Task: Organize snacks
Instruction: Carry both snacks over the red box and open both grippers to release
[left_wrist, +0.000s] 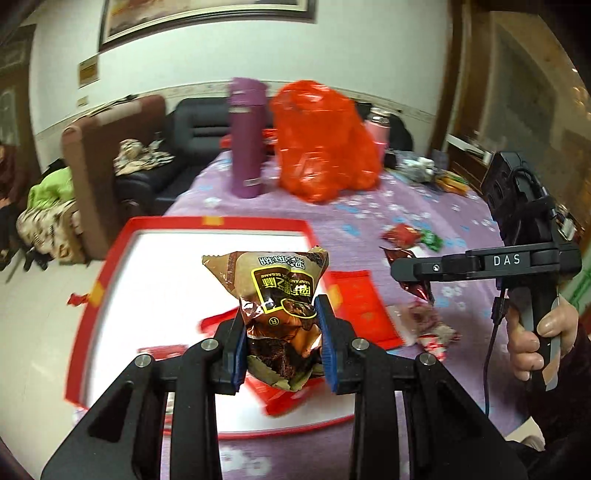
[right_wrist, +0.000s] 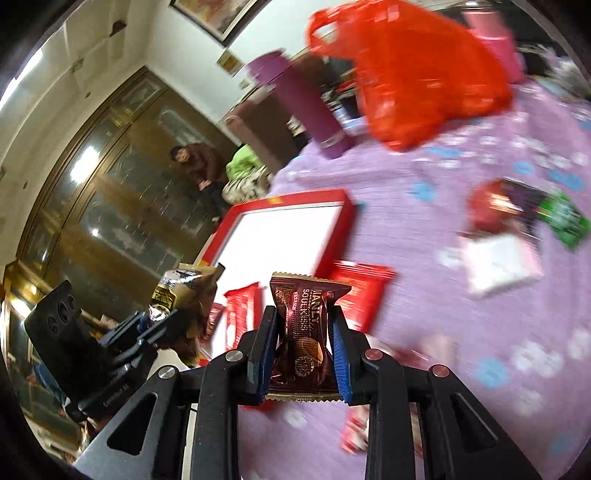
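Note:
My left gripper (left_wrist: 282, 317) is shut on a brown and gold sesame snack packet (left_wrist: 280, 280), held above a red box (left_wrist: 214, 221) with a white inside. The right gripper (right_wrist: 303, 321) is shut on a dark maroon snack packet (right_wrist: 301, 332) with its blue pads pressing both sides. In the left wrist view the right gripper (left_wrist: 406, 269) hangs to the right of the box, a hand (left_wrist: 532, 339) on its handle. The right wrist view shows the left gripper (right_wrist: 159, 319) and its packet (right_wrist: 188, 284) at the left, near the box (right_wrist: 332, 199).
On the purple flowered tablecloth (left_wrist: 369, 214) stand a purple flask (left_wrist: 247, 140), an orange-red plastic bag (left_wrist: 325, 140) and a pink bottle (left_wrist: 376, 125). Loose snacks (right_wrist: 498, 206) lie to the right, a flat red packet (left_wrist: 362, 306) beside the box. A person (right_wrist: 195, 158) sits far left.

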